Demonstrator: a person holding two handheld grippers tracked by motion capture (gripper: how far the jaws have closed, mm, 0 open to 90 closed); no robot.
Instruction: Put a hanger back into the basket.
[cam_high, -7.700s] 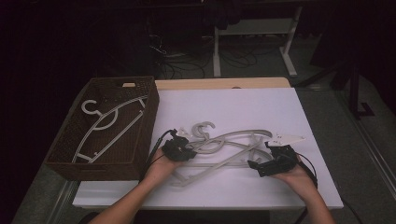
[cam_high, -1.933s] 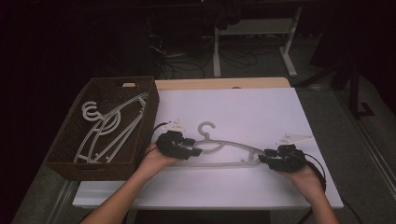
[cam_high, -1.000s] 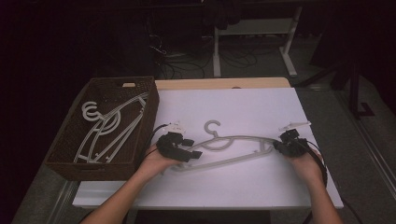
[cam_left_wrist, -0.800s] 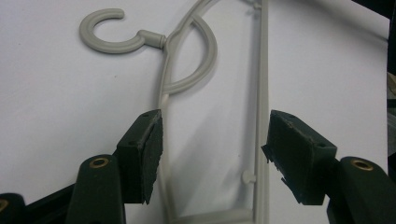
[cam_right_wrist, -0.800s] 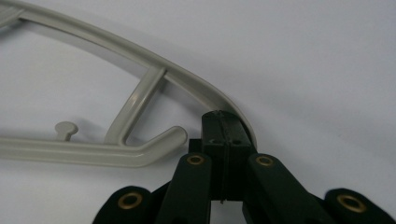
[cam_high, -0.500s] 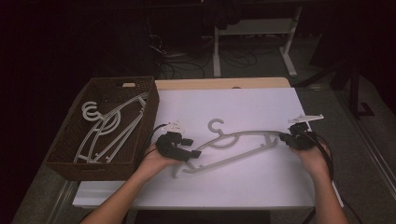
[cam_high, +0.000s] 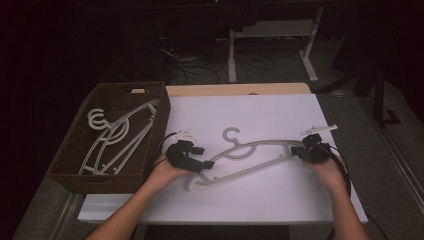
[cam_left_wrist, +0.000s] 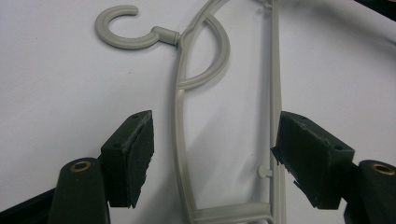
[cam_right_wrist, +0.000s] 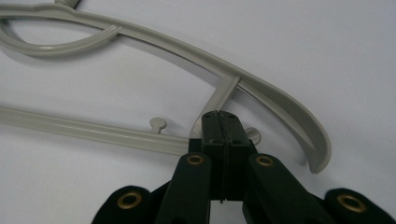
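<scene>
On the white table (cam_high: 280, 200), a thin grey plastic hanger (cam_high: 260, 150) lies flat, long axis left to right, hook pointing away toward the far edge. It looks light, stiff and slick, best gripped at its ends. The right gripper (cam_right_wrist: 219, 122) is clamped on its right end; the left gripper (cam_left_wrist: 212, 154) has just been opening, jaws apart astride the left end, beside the basket (cam_high: 65, 172).

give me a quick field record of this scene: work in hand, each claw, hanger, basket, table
work in hand: handling a grey plastic hanger on the white table
left claw: open, jaws have just been opening, standing either side of the hanger's end, pads off it
right claw: shut on the hanger's other end, by the short strut
hanger: lies across the table, hook pointing away from the person
basket: brown wicker, left of the table, holds more hangers
</scene>
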